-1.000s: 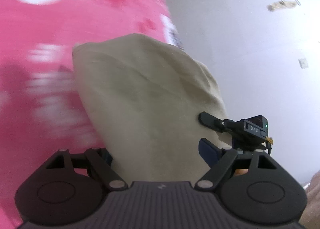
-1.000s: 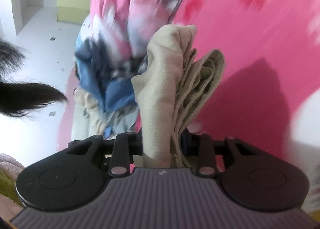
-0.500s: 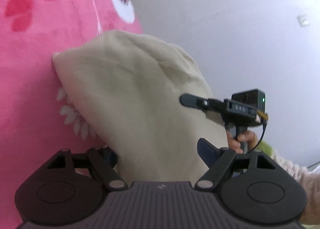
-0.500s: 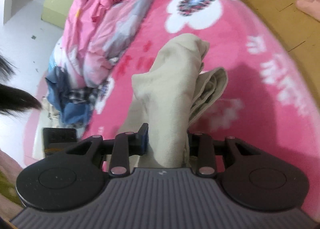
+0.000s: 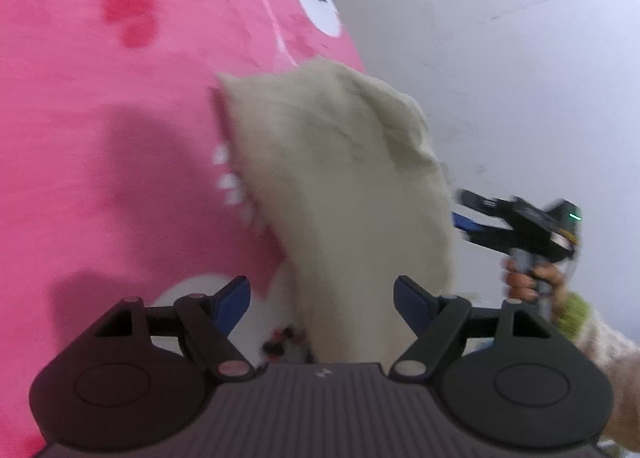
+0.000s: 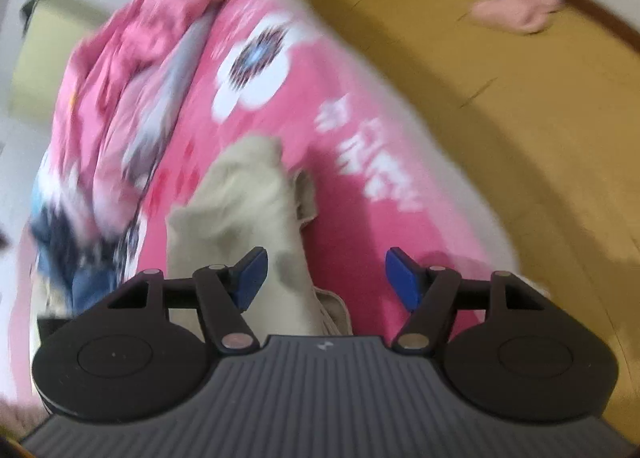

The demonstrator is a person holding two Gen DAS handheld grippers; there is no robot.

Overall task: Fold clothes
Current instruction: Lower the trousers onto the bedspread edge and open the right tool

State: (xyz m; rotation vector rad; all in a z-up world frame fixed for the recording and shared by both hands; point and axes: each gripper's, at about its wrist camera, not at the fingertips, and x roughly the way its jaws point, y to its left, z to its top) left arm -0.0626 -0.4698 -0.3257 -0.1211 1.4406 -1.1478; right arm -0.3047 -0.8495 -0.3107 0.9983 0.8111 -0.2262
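Left wrist view
- Cloth [image 5: 340, 186]: a beige folded cloth in the middle of the frame. It lies on the pink blanket [image 5: 100, 138], and its right edge reaches over the blanket's border towards the white floor [image 5: 500, 58].
- Left gripper [image 5: 322, 298]: the jaws are spread wide. The near end of the cloth is between them, close to the right pad; the left pad is clear of it. If the right pad touches the cloth, I cannot tell.
- Right gripper [image 5: 460, 210]: at the right edge of the frame, just beside the cloth, with a hand [image 5: 528, 278] around its handle. It is blurred and seen from the side.
- Containers: I see no box or basket here; the blanket alone carries the cloth.
- Hard to see: the part of the cloth nearest to the camera is hidden behind the gripper body. A small dark and red pattern below the cloth is too blurred to read.

Right wrist view
- Cloth [image 6: 240, 202]: lower middle of the frame, on the blanket [image 6: 360, 118].
- Right gripper [image 6: 324, 272]: the jaws are opening. The cloth is next to the left pad, and the right pad stands free over the blanket.
- Pile [image 6: 120, 118]: a heap of pink, grey and blue fabric at the left, too blurred to separate.
- Floor [image 6: 520, 118]: yellow-brown wood at the right, with a pink object [image 6: 516, 10] at the upper right, unclear.
- Box [image 6: 44, 58]: a pale yellow-green shape at the upper left, cut by the frame edge; its content is not visible.
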